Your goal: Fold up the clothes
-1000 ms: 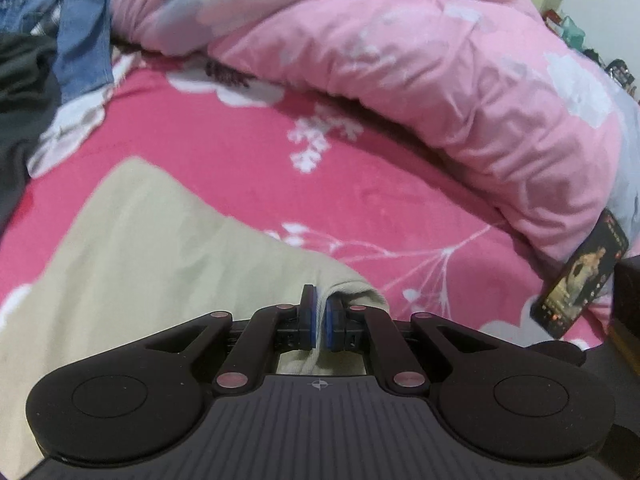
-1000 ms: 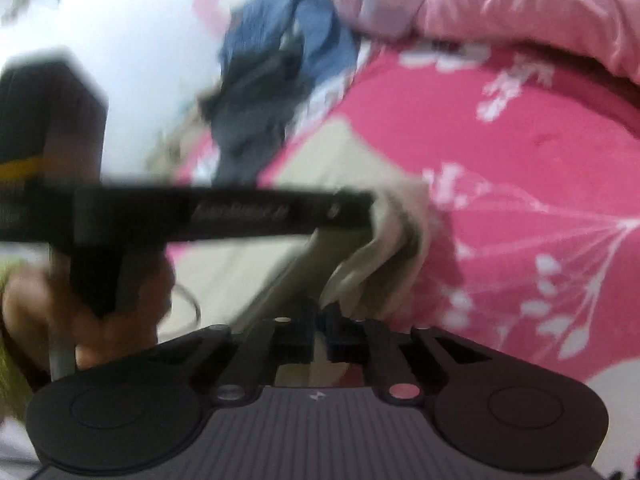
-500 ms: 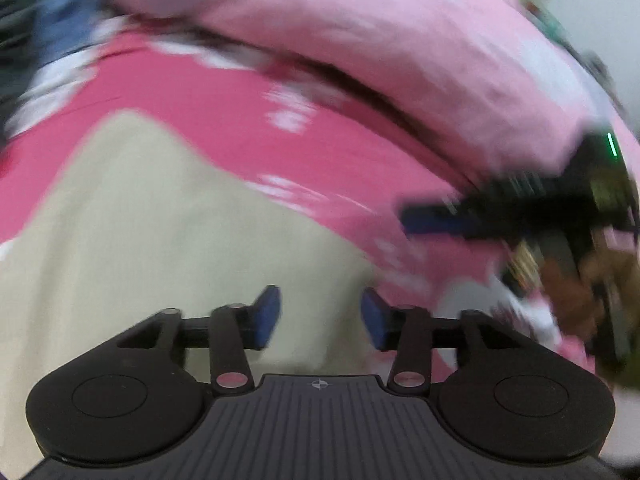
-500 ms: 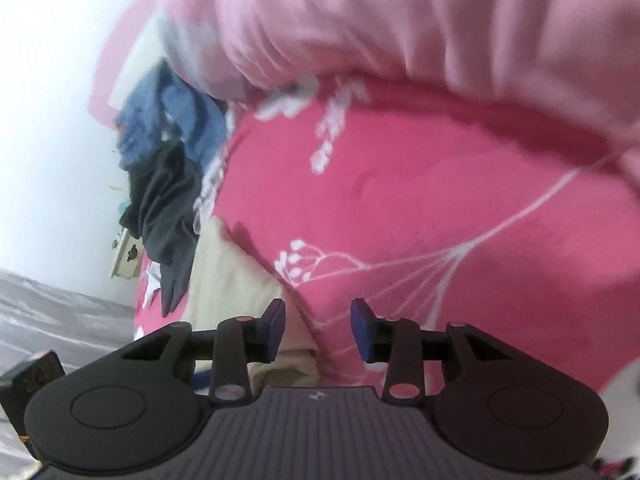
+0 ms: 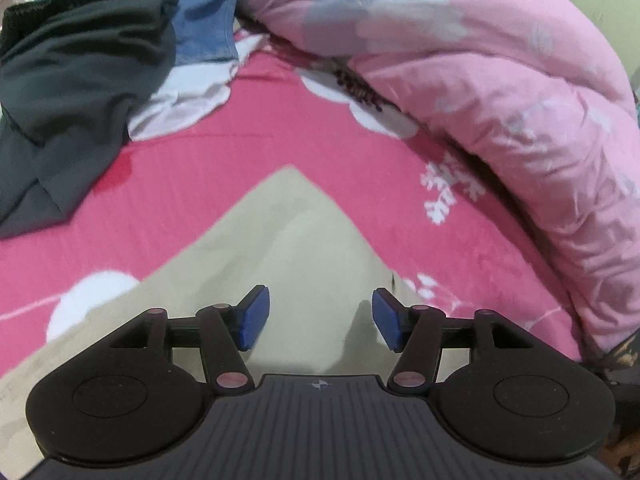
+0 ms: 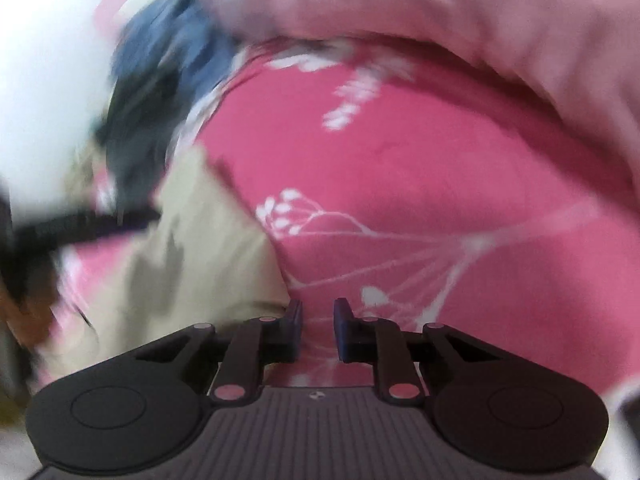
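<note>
A beige garment (image 5: 296,248) lies flat on the pink floral bedsheet (image 5: 192,184), one corner pointing away from me. My left gripper (image 5: 320,320) is open and empty just above its near part. In the blurred right wrist view the same garment (image 6: 200,256) lies to the left. My right gripper (image 6: 318,330) is open and empty, over the sheet (image 6: 400,168) at the garment's right edge. The left gripper shows as a dark blur (image 6: 76,224) at the far left.
A pile of clothes lies at the back left: a black garment (image 5: 72,80), blue jeans (image 5: 204,12) and white cloth (image 5: 188,96). A bunched pink quilt (image 5: 500,80) runs along the back and right side of the bed.
Both grippers were shut on the beige garment's edge one second ago; both have opened and let it go. The garment now lies flat and both grippers have shifted over it.
</note>
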`<move>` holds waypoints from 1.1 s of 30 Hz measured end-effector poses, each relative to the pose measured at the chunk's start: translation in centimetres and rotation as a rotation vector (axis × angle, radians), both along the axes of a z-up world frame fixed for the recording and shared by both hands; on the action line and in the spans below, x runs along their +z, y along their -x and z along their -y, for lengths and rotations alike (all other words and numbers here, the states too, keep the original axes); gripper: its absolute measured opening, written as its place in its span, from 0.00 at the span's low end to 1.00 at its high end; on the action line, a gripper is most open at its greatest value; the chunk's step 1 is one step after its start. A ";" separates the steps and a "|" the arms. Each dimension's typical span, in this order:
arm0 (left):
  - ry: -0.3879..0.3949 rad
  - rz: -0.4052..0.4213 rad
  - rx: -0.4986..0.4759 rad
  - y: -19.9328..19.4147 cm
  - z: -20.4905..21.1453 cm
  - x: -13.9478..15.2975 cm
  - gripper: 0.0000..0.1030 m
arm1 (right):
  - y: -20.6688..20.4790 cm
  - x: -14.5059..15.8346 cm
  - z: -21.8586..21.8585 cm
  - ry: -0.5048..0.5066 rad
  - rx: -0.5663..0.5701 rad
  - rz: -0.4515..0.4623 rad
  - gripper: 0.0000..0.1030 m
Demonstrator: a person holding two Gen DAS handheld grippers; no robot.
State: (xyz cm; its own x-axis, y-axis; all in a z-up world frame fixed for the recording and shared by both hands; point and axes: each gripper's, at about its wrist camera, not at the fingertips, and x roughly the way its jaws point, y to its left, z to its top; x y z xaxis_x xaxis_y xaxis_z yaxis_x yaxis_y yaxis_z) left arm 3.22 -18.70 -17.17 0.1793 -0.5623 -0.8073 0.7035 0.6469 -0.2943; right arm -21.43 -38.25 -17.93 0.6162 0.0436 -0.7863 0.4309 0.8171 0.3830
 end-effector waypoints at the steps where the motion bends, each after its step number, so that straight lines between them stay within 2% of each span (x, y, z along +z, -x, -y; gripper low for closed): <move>1: -0.005 -0.006 0.001 0.1 0.0 -0.2 0.55 | -0.3 0.4 -1.0 0.084 0.054 -0.004 0.19; 4: -0.017 -0.026 0.005 0.4 0.0 -0.7 0.56 | -0.8 0.6 -3.5 0.226 0.178 -0.014 0.19; 8: -0.017 -0.025 0.006 0.5 -0.1 -0.7 0.56 | -1.0 0.7 -5.3 0.361 0.261 -0.014 0.19; 12: 0.000 -0.026 0.023 0.3 -0.3 -0.7 0.55 | -2.4 -0.6 -6.7 0.554 0.318 -0.018 0.19; 15: 0.034 -0.042 0.049 -0.8 -0.3 -0.5 0.56 | -2.8 -1.0 -7.5 0.616 0.363 0.024 0.20; 17: 0.062 -0.059 0.081 -2.1 0.1 -0.4 0.55 | -2.8 -1.1 -8.3 0.665 0.414 0.053 0.15; 20: 0.084 -0.057 0.120 -4.6 1.5 -0.2 0.56 | -3.2 -1.7 -9.2 0.748 0.453 0.031 0.07; 24: 0.006 0.001 0.135 -7.4 5.0 -0.7 0.59 | -3.7 -2.2 -9.7 0.804 0.473 0.009 0.06; 26: -0.073 0.026 0.113 -8.3 7.1 -1.5 0.60 | -4.0 -2.4 -10.0 0.829 0.480 -0.002 0.06; 30: -0.151 -0.002 0.091 -8.7 9.3 -3.2 0.58 | -4.2 -3.0 -10.3 0.862 0.491 -0.023 0.06; 31: -0.158 0.014 0.097 -8.4 9.5 -3.3 0.52 | -4.2 -3.1 -10.3 0.858 0.486 -0.027 0.06; 32: -0.163 0.041 0.098 -8.0 9.6 -3.4 0.40 | -4.3 -3.1 -10.2 0.851 0.479 -0.031 0.06; 33: -0.165 0.067 0.111 -7.7 9.4 -3.4 0.35 | -4.4 -3.1 -10.0 0.837 0.466 -0.037 0.06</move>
